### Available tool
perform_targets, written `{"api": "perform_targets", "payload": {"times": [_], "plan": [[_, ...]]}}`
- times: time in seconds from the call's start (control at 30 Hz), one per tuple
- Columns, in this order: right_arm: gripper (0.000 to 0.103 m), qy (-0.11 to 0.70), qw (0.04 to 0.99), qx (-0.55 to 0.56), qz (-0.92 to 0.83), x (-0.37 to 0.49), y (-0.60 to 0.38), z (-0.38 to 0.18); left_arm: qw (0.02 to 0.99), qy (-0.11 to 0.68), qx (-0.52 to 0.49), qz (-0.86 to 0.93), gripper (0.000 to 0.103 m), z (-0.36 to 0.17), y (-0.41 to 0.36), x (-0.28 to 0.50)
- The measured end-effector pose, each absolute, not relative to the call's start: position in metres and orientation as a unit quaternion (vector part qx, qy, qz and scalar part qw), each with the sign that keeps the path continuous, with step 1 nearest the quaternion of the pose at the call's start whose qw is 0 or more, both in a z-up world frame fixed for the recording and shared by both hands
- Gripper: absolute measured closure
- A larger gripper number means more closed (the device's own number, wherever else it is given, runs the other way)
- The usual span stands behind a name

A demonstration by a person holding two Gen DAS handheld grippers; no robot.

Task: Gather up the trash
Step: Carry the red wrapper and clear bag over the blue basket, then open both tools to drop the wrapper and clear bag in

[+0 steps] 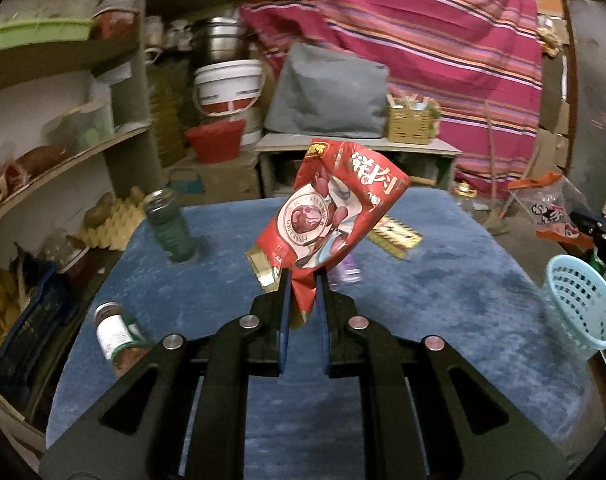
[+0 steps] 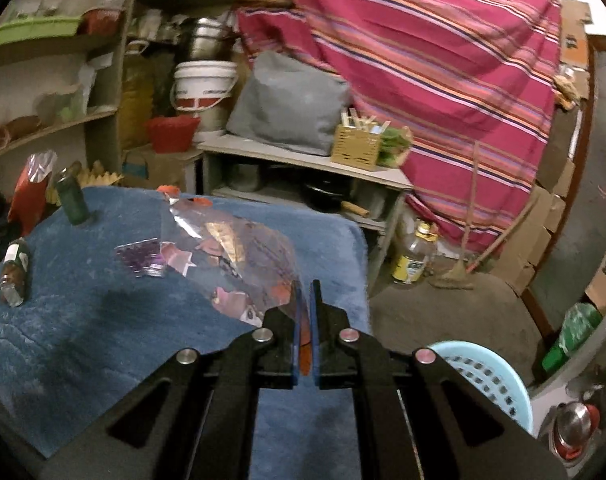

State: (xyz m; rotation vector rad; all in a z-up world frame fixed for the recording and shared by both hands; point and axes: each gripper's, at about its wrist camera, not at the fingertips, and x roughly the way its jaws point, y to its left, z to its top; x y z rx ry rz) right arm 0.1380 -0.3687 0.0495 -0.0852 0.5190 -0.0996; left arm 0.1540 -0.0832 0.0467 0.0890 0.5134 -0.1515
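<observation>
Left gripper (image 1: 303, 280): jaws pinched on the bottom corner of a crumpled red printed snack bag (image 1: 335, 208), raised above the blue pile cloth (image 1: 443, 280). Right gripper (image 2: 306, 286): jaws nipped on a clear plastic wrapper with orange edging (image 2: 239, 256), lifted over the same cloth. Pale blue perforated plastic basket (image 2: 487, 376) at the cloth's right edge. Farther off, lying brown jar (image 1: 117, 336), upright dark green jar (image 1: 171, 228).
</observation>
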Motion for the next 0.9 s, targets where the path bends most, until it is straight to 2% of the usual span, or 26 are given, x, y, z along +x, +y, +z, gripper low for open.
{"api": "perform_targets", "payload": {"times": [0.4,0.9], "plan": [[0.099,0.256,0.96,0.007,-0.115,0.077,-0.497,0.054,0.951,0.245,0.052,-0.179,0.093,0.056,-0.199,0.138],[0.099,0.294,0.936,0.072,-0.178,0.047,-0.597,0.006,0.912,0.245,0.086,-0.317,0.092,0.012,-0.376,0.111]]}}
